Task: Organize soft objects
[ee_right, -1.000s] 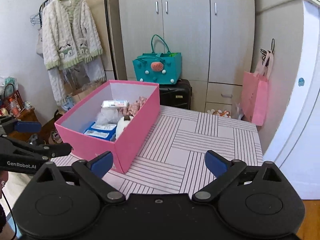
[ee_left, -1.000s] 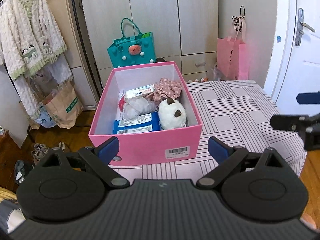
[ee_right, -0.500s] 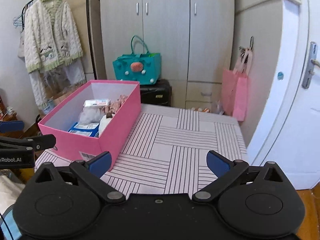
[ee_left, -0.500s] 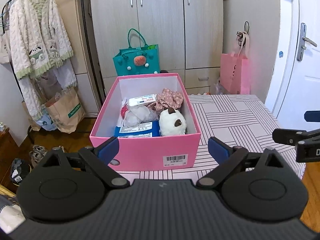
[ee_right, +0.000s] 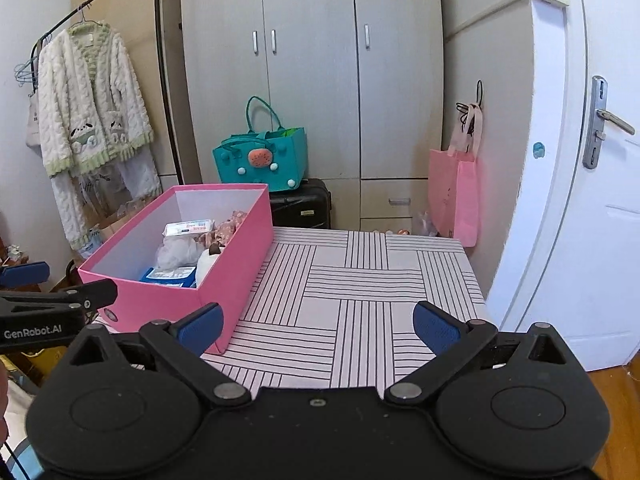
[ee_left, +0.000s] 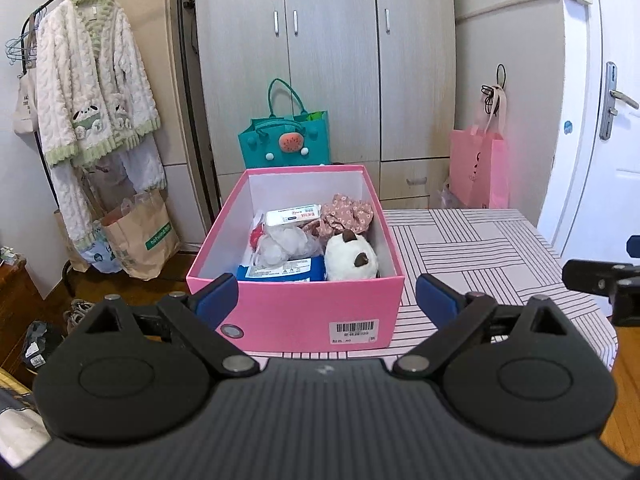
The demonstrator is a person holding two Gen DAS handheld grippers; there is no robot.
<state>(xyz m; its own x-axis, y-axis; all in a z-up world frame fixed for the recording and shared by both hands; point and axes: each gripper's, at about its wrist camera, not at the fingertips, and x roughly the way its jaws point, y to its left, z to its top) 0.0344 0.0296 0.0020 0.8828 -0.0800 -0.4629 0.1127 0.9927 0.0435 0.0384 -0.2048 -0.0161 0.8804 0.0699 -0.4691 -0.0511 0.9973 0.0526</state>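
Pink box (ee_left: 298, 312): in your left view it sits on the striped table (ee_left: 480, 248), holding plush (ee_left: 351, 255), wipes (ee_left: 280, 269), floral cloth (ee_left: 347, 213).
Left gripper (ee_left: 326, 294): spread wide, empty.
Right gripper (ee_right: 316, 326): your right view shows it wide, empty, over bare cloth.
Risk: reaching in low, you could shove the light box.

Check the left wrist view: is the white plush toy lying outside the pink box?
No, the white plush toy sits inside the pink box, against its right wall.

Both wrist views faced the wardrobe (ee_left: 332, 60) across the counter (ee_right: 360, 280). Left sat close behind the pink box (ee_left: 296, 312); right looked from its right side.
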